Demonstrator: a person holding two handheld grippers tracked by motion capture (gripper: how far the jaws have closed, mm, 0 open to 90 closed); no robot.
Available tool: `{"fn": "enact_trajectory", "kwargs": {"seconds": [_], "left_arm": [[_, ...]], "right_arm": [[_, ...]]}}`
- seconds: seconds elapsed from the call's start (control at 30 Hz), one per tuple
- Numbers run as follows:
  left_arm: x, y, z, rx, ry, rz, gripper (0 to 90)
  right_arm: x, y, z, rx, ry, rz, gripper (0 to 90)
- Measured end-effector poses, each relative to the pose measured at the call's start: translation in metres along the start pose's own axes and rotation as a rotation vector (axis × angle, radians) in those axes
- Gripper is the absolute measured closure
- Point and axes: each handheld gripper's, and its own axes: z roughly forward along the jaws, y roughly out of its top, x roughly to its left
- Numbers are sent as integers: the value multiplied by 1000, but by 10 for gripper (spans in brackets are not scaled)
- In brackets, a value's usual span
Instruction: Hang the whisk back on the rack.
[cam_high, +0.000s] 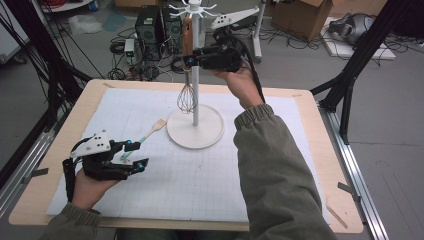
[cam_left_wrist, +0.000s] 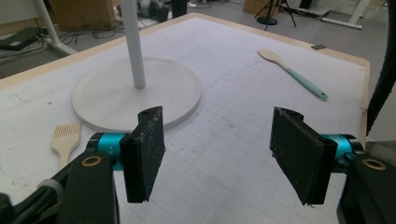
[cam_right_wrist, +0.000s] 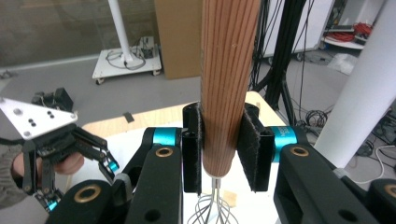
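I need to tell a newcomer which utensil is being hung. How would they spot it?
Find the white stand mid-table. Beside its pole, the right gripper holds the whisk upright by its wooden handle; only it has a wire head.

The whisk (cam_high: 187, 75) hangs upright, wooden handle on top, wire loops below, well off the table. It sits right beside the white pole of the rack, with the loops above the round base. The handle's ribbed and light brown (cam_right_wrist: 228, 84), clamped near its lower end.
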Motion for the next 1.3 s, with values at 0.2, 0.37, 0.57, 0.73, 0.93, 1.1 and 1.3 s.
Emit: {"fn": "enact_trajectory", "kwargs": {"seconds": [0.2, 0.37, 0.57, 0.73, 0.93, 1.1, 1.3], "left_arm": [[0, 0, 0, -2, -2, 0, 356], [-1, 1, -1, -5, -1, 0, 357], [-1, 1, 0, -6, -8, 1, 357], [-1, 1, -1, -11, -6, 3, 357], [2, 1, -3, -11, 0, 0, 357], [4, 2, -6, -23, 5, -1, 356], [5, 1, -8, -22, 7, -3, 354]], "right_arm": [[-6, 1, 0, -7, -12, 20, 726], [-9, -1, 3, -19, -1, 42, 726], [-15, -4, 4, -11, -21, 66, 725], [-15, -5, 6, -19, -24, 68, 724], [-15, -5, 6, -16, -23, 64, 723], [-16, -5, 4, -14, -29, 60, 720], [-17, -5, 6, -23, -36, 60, 715]]}}
